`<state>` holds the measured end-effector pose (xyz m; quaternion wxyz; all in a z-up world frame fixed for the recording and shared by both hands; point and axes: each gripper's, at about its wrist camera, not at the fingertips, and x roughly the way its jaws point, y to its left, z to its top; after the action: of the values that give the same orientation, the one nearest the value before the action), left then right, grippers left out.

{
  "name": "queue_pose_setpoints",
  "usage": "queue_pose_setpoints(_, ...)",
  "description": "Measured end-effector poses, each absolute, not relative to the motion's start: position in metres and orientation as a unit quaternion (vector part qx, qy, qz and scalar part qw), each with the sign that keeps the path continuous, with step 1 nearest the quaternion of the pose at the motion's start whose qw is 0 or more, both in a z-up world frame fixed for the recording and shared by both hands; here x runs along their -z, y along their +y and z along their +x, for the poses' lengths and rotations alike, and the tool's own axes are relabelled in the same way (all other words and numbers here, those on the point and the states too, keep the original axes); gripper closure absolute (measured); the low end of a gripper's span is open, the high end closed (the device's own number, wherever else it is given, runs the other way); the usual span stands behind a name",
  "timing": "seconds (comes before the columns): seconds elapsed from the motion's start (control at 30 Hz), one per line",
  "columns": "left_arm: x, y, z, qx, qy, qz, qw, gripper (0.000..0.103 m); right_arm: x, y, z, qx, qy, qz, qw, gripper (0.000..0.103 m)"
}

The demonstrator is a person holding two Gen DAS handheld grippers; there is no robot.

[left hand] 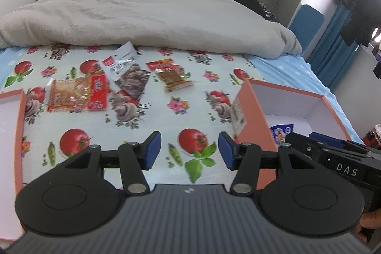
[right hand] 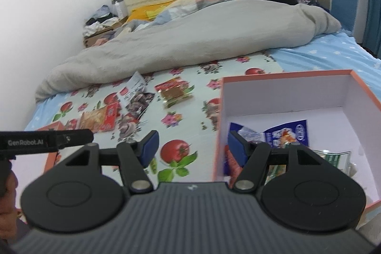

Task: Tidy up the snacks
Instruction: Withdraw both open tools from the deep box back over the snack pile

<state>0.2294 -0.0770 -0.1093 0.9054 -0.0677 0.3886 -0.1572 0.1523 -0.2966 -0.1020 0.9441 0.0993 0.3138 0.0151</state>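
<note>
Three snack packets lie on the tomato-print cloth [left hand: 142, 125]: an orange-red packet [left hand: 76, 93] at left, a grey-white pouch [left hand: 129, 73] in the middle, and a small red packet [left hand: 172, 74] to the right. They also show in the right wrist view: the orange-red packet [right hand: 100, 118], the pouch [right hand: 137, 97], the red packet [right hand: 173, 92]. My left gripper [left hand: 189, 150] is open and empty, above the cloth near them. My right gripper [right hand: 191, 149] is open and empty at the left wall of the orange box [right hand: 297, 74], which holds a blue packet [right hand: 285, 133] and a green one [right hand: 333, 158].
A second orange box [left hand: 19, 116] lies at the far left. A grey duvet [left hand: 154, 20] is heaped across the bed behind the snacks. The blue sheet [left hand: 285, 68] runs to the bed's right edge. Clutter sits by the headboard.
</note>
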Motion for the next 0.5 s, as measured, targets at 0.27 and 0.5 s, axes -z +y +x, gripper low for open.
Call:
queue_pose_setpoints(0.27, 0.121, -0.038, 0.221, 0.129, 0.393, -0.071, 0.908, 0.044, 0.113, -0.258, 0.154, -0.043, 0.325, 0.085, 0.941, 0.037)
queue_pose_setpoints(0.5, 0.137, -0.010, 0.209, 0.103, 0.403, -0.086, 0.905, 0.044, 0.129, -0.234, 0.148, -0.063, 0.335, 0.072, 0.937, 0.037)
